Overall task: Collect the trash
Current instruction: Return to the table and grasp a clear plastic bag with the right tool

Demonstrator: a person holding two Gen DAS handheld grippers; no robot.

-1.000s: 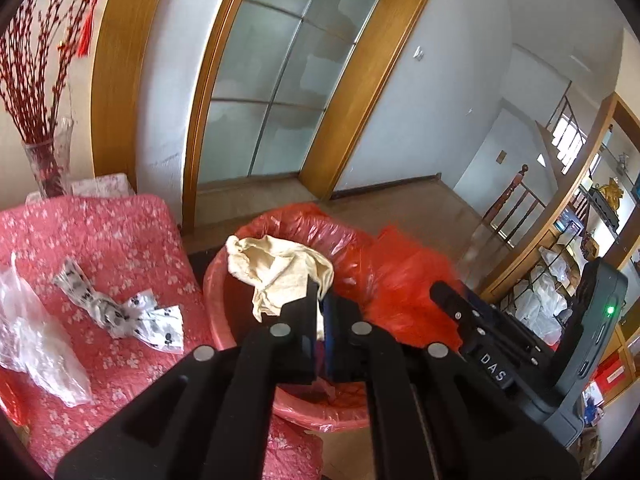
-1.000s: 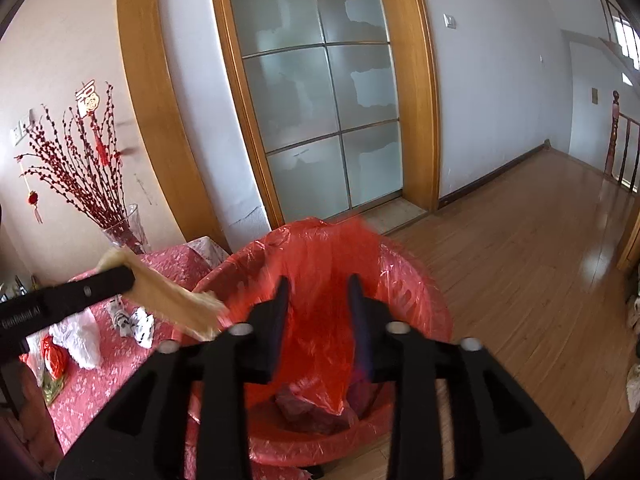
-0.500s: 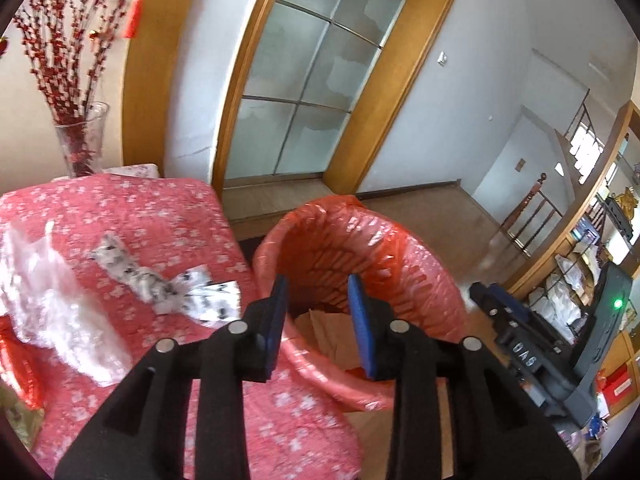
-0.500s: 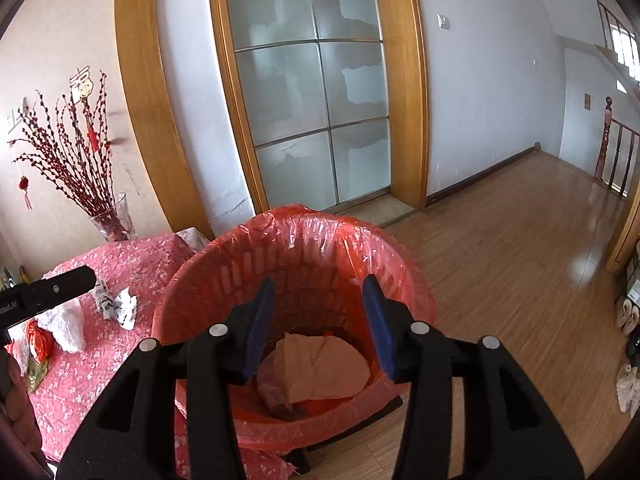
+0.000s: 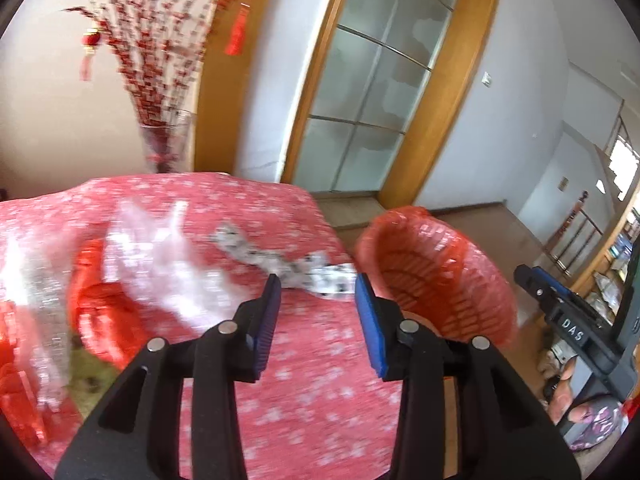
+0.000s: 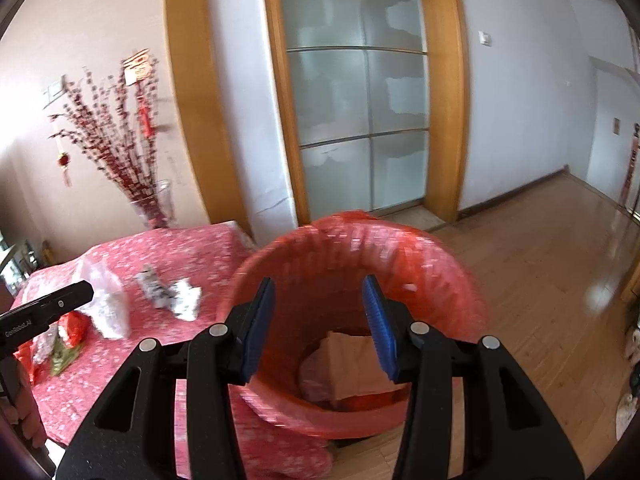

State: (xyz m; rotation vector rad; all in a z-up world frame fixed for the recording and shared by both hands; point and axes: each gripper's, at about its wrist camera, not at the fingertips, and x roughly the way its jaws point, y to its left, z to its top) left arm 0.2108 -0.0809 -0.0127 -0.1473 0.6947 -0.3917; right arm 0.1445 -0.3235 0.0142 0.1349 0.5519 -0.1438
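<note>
A black-and-white patterned wrapper (image 5: 280, 262) lies crumpled on the red tablecloth (image 5: 300, 380), just beyond my left gripper (image 5: 317, 280). That gripper's jaws are opening and nothing is between them. A clear plastic bag (image 5: 160, 256) and a red packet (image 5: 100, 312) lie further left. The red-lined bin (image 6: 320, 256) stands beside the table, with brown paper (image 6: 352, 360) inside. My right gripper (image 6: 319, 280) hovers open over its mouth, holding nothing. In the right wrist view the wrapper (image 6: 172, 292) and the clear bag (image 6: 106, 304) are on the table at the left.
A glass vase (image 5: 166, 144) of red branches stands at the table's far edge against the wall. Behind the bin is a frosted glass door (image 6: 360, 120) in a wooden frame. Wooden floor (image 6: 540, 260) stretches to the right.
The cream paper left my left gripper and now lies in the bin. That gripper opened and swung left from the bin to over the table. My right gripper opened a little wider above the bin.
</note>
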